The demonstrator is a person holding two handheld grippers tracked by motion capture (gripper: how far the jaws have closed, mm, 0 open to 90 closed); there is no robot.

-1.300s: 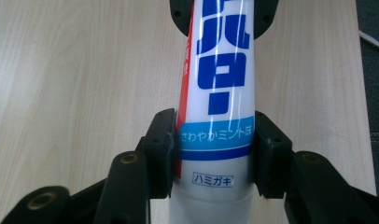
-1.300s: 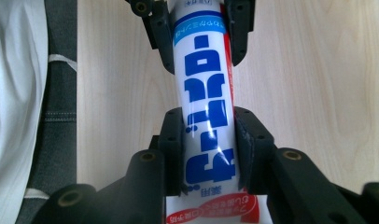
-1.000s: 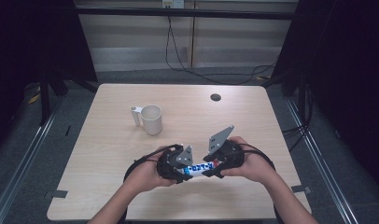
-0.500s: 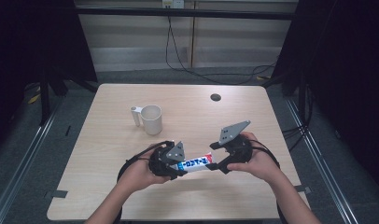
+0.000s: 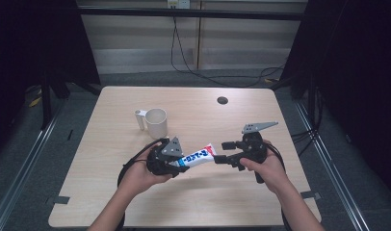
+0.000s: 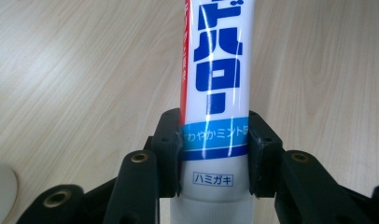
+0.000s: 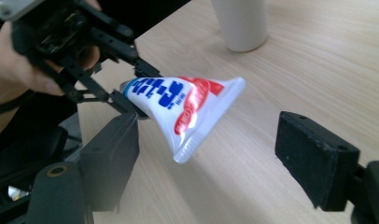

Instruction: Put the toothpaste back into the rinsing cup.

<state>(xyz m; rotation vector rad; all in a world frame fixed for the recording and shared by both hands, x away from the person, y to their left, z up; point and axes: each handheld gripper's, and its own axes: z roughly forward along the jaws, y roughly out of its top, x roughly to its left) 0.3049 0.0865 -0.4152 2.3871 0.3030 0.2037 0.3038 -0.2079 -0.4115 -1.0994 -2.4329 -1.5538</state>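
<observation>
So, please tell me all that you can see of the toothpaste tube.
The toothpaste tube is white soft plastic, it seems, with big blue Japanese letters, a red patch near its flat crimped tail and a light blue band near the cap end. It is held above the table, roughly level. The left gripper clamps it by the cap end, one pad on each side. The tail points toward the right gripper, whose jaws have just been opening and stand wide, clear of it.

Toothpaste tube [image 6: 215, 93]: crimped end cut off by top edge of left gripper view, cap end hidden below jaws. White mug [image 7: 241, 23]: rim cut off by top edge of right gripper view.
</observation>
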